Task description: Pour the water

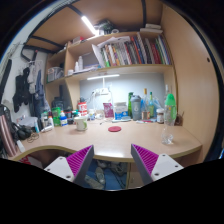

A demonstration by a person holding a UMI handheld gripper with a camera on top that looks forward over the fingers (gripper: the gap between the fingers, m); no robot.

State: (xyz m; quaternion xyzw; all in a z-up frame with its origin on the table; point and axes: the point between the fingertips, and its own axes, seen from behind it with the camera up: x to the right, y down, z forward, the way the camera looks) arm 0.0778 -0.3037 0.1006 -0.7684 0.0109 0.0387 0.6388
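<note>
Here, in the gripper view, the gripper hangs well back from a pale wooden desk, its two fingers spread wide with nothing between them; the magenta pads face each other across an empty gap. The desk curves round toward the fingers, and most of what it carries is lined up along its far edge under a lit shelf of books. Toward the desk's right end stands a clear bottle with a green cap, apart from the others and nearer the front edge; it looks like the likeliest water holder for the task, though that is a judgement. A cluster of further bottles stands at the far edge just left of it, and a small round red thing, perhaps a coaster or lid, lies near the middle of the desk. A pale cup sits left of centre; whether it is the vessel to fill cannot be told. The step in hand seems to be the approach: it calls for bringing the open fingers forward and right, level with the bottle's body, squaring them to either side below its shoulder before closing, and keeping clear of the neighbouring bottles so none is knocked.
</note>
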